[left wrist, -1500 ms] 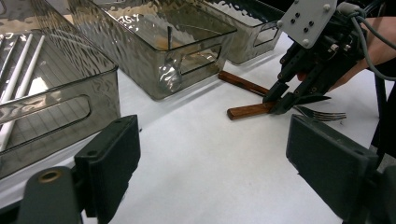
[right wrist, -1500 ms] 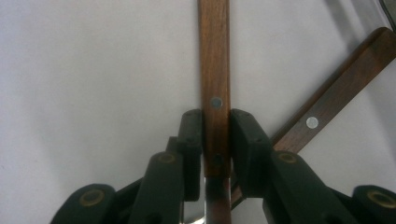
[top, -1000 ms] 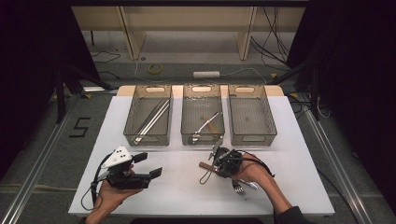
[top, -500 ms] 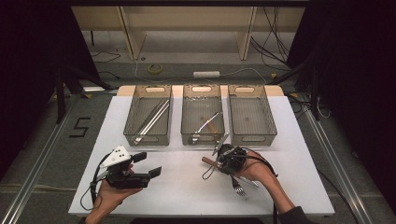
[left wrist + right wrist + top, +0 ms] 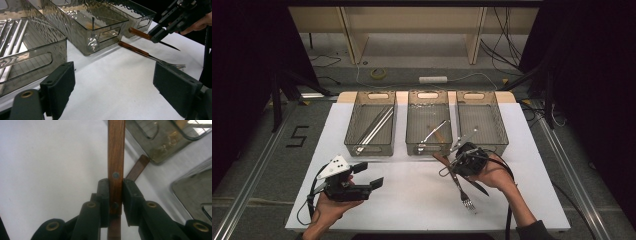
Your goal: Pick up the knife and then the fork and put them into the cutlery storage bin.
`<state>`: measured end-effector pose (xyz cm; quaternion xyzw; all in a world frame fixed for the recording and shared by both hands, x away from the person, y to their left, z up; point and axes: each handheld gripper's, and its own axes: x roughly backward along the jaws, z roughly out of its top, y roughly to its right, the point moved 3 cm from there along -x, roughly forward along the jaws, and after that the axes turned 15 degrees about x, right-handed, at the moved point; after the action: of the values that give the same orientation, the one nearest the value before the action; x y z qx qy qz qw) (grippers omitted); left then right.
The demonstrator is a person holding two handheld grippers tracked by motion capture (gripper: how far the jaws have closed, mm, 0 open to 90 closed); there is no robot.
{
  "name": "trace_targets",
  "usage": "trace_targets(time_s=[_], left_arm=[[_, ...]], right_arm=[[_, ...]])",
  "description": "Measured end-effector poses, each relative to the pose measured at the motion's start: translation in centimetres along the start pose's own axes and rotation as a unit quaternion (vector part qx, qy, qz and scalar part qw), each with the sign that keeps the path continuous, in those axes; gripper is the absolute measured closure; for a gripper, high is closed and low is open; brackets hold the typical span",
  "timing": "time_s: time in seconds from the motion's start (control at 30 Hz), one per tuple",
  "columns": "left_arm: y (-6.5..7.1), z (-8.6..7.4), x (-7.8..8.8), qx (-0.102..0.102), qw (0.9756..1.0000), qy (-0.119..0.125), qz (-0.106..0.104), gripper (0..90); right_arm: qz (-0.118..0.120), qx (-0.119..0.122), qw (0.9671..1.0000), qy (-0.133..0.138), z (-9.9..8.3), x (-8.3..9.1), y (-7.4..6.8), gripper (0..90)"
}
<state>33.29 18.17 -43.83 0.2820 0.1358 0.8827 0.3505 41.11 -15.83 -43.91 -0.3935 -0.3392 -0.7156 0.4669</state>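
The right gripper (image 5: pixel 115 195) is clenched on the wooden handle of a knife (image 5: pixel 140 34), gripping it across the riveted part of the handle, with the dark blade trailing out behind the jaws toward the person. The knife hangs in the air just in front of the middle bin (image 5: pixel 428 122), off the white tabletop (image 5: pixel 412 200), handle end pointing toward that bin. To do this step well, the grip should stay firm and square on the flat handle so it does not swivel, and the knife should be lifted high enough for the handle end to pass over the middle bin's near wall before it is carried to whichever bin takes knives; the blade tip deserves care, since it swings close to the hand. A fork (image 5: pixel 459 187) with a matching brown handle lies on the table just in front of the middle bin, beneath and beside the lifted knife, so the rise should be clean to avoid dragging it. The left gripper (image 5: pixel 362 176) rests well to the left of the middle bin, jaws released and spread with nothing between them. The knife's handle is warm reddish-brown wood with metal rivets; its blade looks dark, slim and pointed.
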Motion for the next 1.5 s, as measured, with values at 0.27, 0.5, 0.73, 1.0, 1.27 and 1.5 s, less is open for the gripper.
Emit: trace_targets(time_s=[0.27,0.5,0.73,1.0,1.27,1.5], left_arm=[[-0.1,0.1,0.0,0.004,1.0,0.002,-0.002,17.5],[-0.3,0.2,0.1,0.008,1.0,0.004,-0.002,17.5],[-0.3,0.2,0.2,0.014,0.9999,0.006,-0.004,17.5],[-0.5,0.3,0.4,0.017,0.9998,0.012,-0.003,17.5],[-0.7,0.3,0.6,0.017,0.9998,0.014,-0.002,17.5],[-0.7,0.4,0.7,0.016,0.9997,0.017,-0.002,17.4]], right_arm=[[-0.02,-0.037,0.9978,0.051,-0.1,2.4,1.6,77.5],[-0.038,-0.087,0.9895,0.109,0.0,4.6,4.3,77.5],[-0.062,-0.113,0.9843,0.121,0.5,6.1,6.4,77.5],[-0.092,-0.131,0.9801,0.118,0.9,7.2,9.3,77.4],[-0.117,-0.152,0.9743,0.118,1.4,7.8,12.0,77.5],[-0.134,-0.166,0.9695,0.121,1.9,8.1,13.9,77.4]])
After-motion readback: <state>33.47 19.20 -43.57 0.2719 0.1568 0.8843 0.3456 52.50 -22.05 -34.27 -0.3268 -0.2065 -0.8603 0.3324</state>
